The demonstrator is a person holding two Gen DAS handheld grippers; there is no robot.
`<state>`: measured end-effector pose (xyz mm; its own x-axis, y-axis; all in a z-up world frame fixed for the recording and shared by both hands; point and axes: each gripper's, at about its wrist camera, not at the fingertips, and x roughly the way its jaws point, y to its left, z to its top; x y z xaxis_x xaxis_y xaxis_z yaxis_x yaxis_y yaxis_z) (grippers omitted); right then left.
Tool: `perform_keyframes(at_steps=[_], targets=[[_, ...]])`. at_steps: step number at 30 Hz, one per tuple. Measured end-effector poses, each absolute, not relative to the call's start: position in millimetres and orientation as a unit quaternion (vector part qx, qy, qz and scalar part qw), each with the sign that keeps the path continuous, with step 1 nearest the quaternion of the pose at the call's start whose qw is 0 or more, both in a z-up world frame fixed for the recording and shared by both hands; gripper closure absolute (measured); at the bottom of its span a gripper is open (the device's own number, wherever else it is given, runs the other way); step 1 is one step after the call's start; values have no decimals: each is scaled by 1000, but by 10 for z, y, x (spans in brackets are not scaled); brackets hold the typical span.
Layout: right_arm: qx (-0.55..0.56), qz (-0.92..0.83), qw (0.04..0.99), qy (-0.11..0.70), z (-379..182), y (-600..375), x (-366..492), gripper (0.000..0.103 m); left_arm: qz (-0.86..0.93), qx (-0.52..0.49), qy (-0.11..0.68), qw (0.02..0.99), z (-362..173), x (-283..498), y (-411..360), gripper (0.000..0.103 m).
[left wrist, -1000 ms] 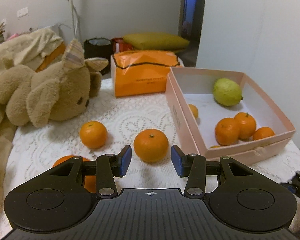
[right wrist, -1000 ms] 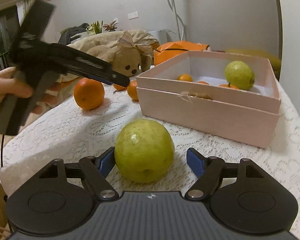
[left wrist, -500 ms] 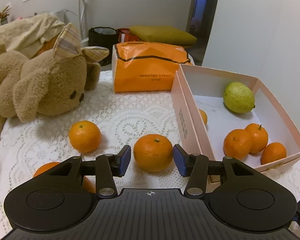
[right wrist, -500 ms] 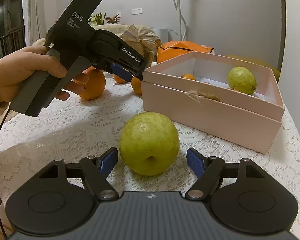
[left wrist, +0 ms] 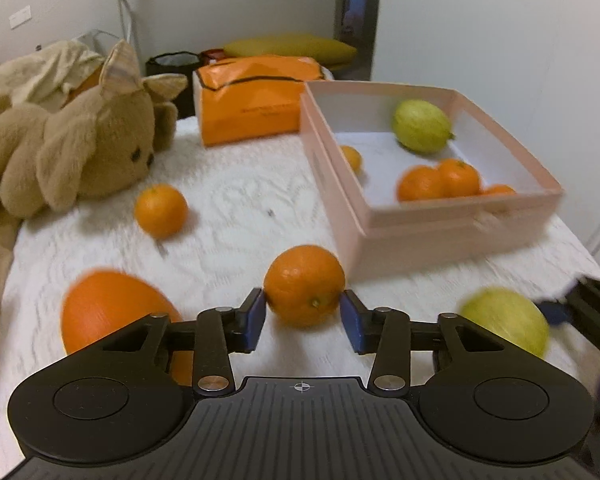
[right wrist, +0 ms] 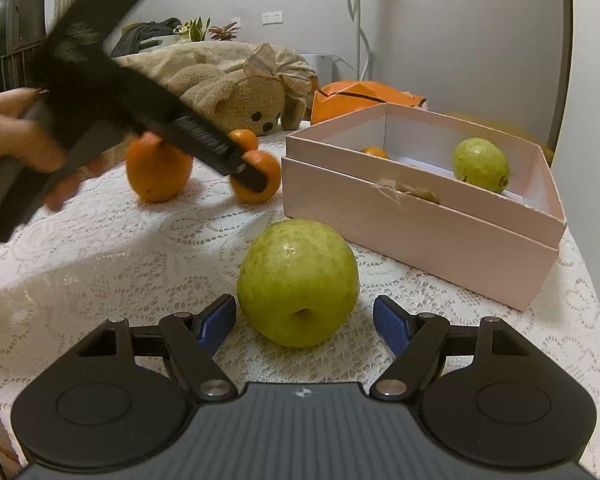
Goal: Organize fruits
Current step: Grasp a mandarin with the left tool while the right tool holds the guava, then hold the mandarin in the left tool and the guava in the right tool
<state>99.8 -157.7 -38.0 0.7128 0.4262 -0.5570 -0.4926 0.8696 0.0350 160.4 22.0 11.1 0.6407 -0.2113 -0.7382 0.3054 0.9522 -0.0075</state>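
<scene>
Left gripper (left wrist: 303, 315) is clenching a round orange tangerine (left wrist: 305, 285) at lower centre of its view, beside the pink cardboard box (left wrist: 440, 236); right gripper (right wrist: 305, 322) is sitting released, blue pads either side of a large green guava (right wrist: 298, 282) resting on the white lace tablecloth (right wrist: 120, 256), centre frame

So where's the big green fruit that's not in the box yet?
The green fruit sits on the lace tablecloth between the open right gripper's fingers, just in front of the pink box; the left wrist view shows it at lower right.
</scene>
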Motion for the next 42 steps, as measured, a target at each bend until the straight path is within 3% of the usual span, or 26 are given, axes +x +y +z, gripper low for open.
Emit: perform_keyframes(at_steps=[10,17,21,29,38,42], targets=[[-65,245,924,286,-378,-1548,998,26,-201,-20,376,904,306,1220,268,60],[-67,242,925,285,-377,-1532,992,26,-168,26,379,910,247,1297,142,60],[-68,242,925,285,-371,-1532,988,26,-152,57,388,907,160,1291,98,50],[-68,241,925,285,-369,-1528,981,26,-166,0,407,898,83,1441,126,50],[-68,240,925,286,-369,-1524,979,25,-180,1,403,898,-27,1484,-26,54],[-66,236,925,292,-372,-1531,1003,19,-184,1,403,896,9,1352,48,54]])
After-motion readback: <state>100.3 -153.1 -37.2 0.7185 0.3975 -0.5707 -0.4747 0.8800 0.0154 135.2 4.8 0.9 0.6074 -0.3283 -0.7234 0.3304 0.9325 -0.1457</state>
